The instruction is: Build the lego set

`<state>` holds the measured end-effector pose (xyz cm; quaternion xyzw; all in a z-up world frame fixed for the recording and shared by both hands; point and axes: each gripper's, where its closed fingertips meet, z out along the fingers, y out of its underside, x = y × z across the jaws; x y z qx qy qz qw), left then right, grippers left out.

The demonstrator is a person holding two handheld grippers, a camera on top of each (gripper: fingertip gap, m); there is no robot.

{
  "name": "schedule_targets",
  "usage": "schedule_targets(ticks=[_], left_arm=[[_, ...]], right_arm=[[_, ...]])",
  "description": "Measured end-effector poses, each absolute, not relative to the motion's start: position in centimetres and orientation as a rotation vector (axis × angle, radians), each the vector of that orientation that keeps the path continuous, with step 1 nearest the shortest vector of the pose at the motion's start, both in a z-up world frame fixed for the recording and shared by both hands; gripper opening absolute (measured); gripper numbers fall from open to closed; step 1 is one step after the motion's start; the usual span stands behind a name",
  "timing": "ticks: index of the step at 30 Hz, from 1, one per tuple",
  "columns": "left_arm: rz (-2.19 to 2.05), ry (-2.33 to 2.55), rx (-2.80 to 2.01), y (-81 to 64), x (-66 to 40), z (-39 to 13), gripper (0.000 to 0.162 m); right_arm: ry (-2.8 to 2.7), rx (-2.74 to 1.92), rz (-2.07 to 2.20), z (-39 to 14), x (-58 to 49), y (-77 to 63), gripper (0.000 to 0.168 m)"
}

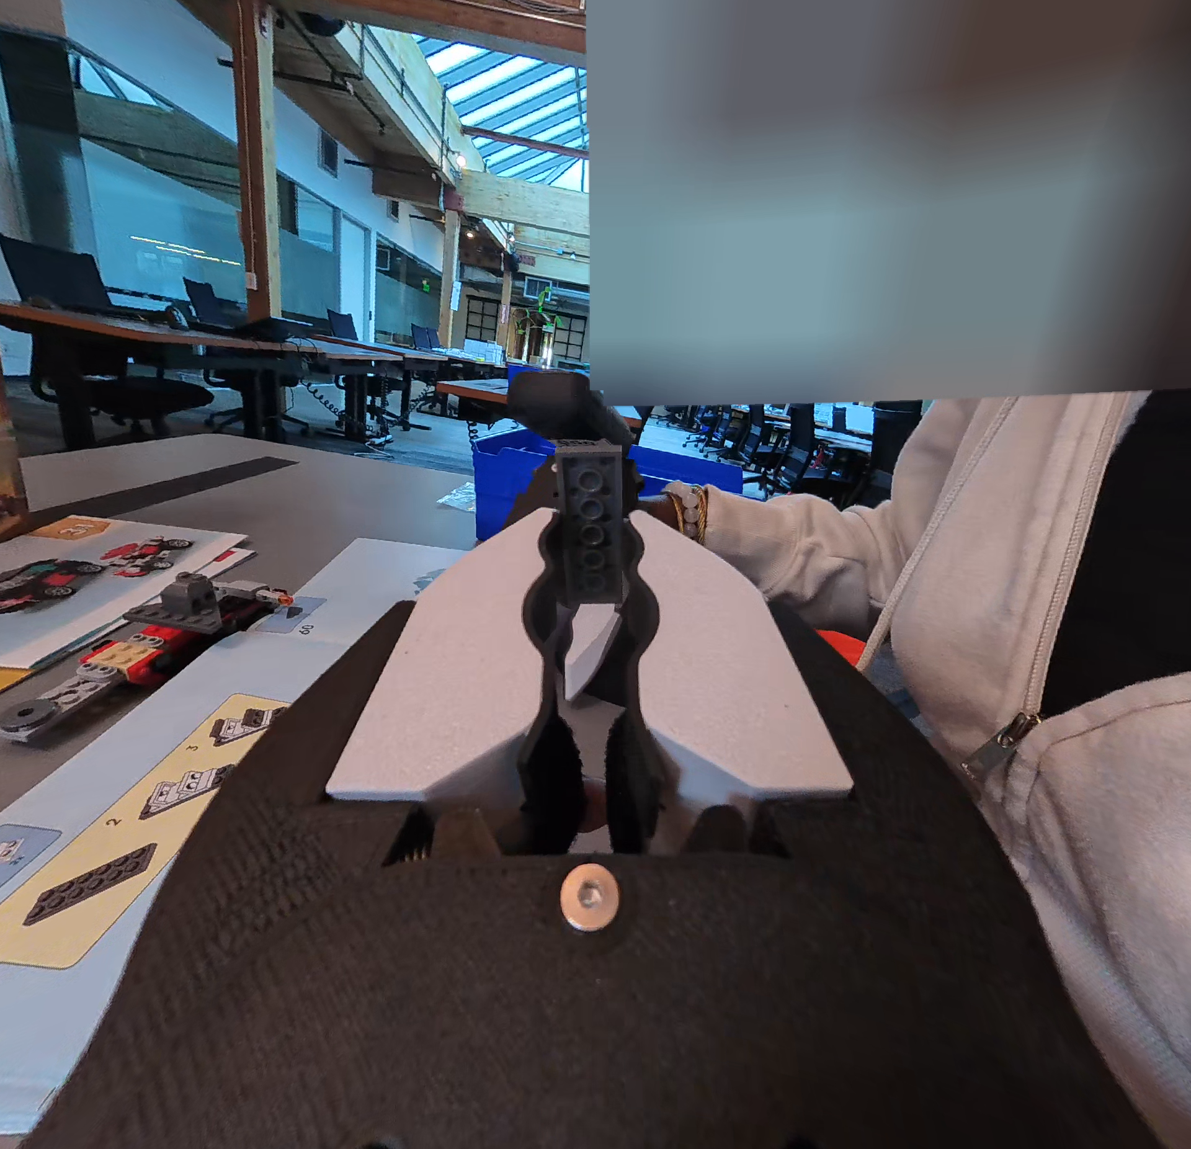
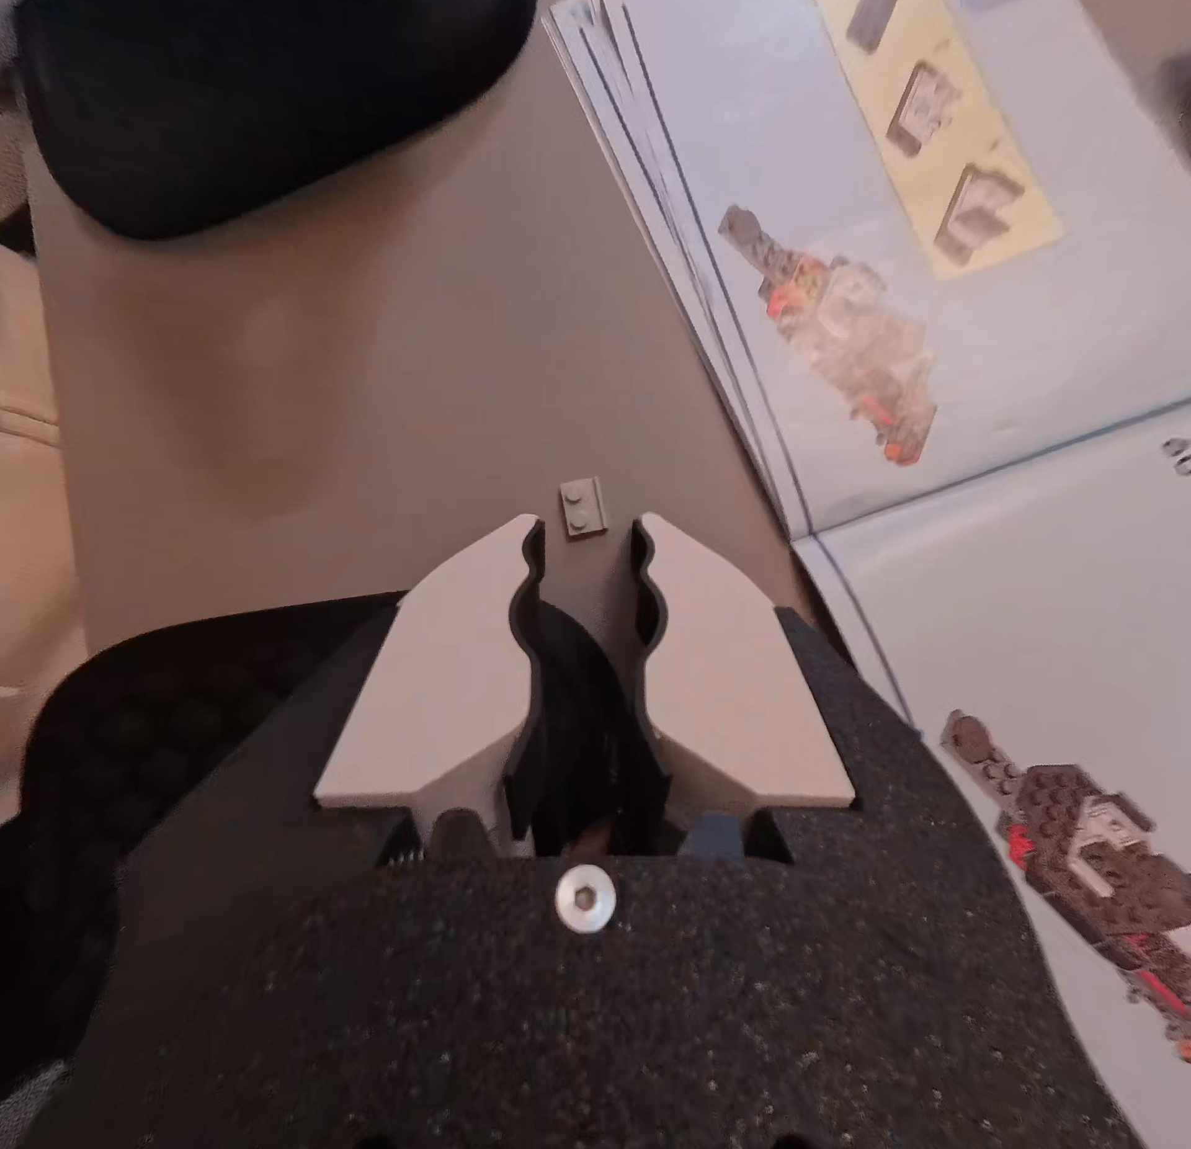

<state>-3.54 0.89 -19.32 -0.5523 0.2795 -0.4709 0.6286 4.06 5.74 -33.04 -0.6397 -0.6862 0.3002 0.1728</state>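
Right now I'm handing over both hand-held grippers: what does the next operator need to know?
Left hand-held gripper: shut on a dark grey plate, held up off the table.
Right hand-held gripper: open, just short of a small grey plate lying flat on the table.
Partly built model lies beside the open manual.
Left: grab the small plate, join the pieces, continue.

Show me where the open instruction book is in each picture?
Left wrist view: the instruction book lies at lower left on the table, beside the left tool that grips a dark grey plate.
Right wrist view: it fills the right side, right of the open right tool.
Shared landmark: the book's yellow steps box.
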Motion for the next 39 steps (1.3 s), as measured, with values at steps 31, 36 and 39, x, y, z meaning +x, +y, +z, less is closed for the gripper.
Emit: schedule_targets(ticks=[31,36,39], left_arm=[[-1.102,0.637,-1.237,0.8,-4.0,-19.1,0.017],[-1.105,0.690,-1.195,0.3,-3.4,-18.4,0.017],[-1.119,0.740,-1.172,-0.1,-2.6,-18.2,0.017]], right_arm=[[-1.850,-1.778,0.676,-33.1,3.0,3.0,0.017],[-1.865,-1.709,0.718,-32.2,2.6,2.9,0.016],[-1.813,-1.610,0.914,-26.8,1.6,2.7,0.016]])
